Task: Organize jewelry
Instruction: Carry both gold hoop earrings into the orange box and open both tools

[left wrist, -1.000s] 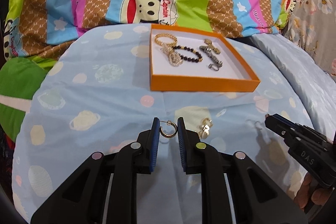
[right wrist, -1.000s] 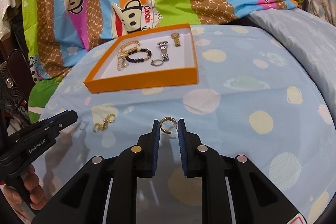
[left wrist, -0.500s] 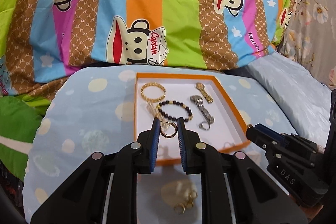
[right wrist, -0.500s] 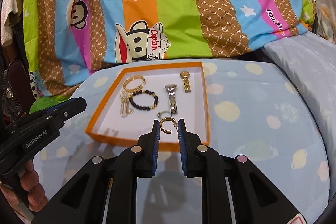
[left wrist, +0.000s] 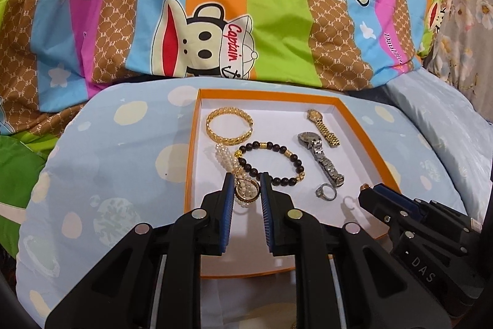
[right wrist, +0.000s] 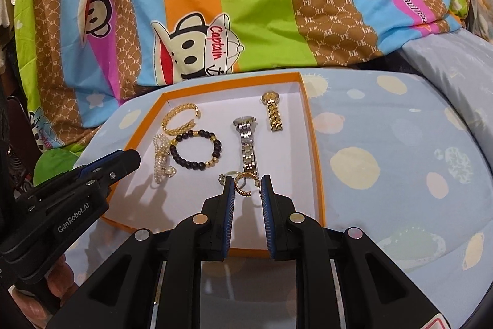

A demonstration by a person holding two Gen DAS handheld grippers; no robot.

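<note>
Left wrist: left gripper (left wrist: 245, 185) pinches a gold hoop earring (left wrist: 246, 190), right gripper (right wrist: 247, 185) pinches an open gold hoop earring (right wrist: 245, 185); both light, stiff, slippery, gripped across the rim over the orange tray (left wrist: 191, 162)

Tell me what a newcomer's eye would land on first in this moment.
First, the loud striped monkey-print quilt filling the background, then the orange tray on the blue spotted bedsheet, laid out with a gold bangle, black bead bracelet, pearl bracelet, silver watch and gold watch. Nearest the camera, the right gripper and left gripper each pinch a gold hoop earring over the tray's near side.
</note>
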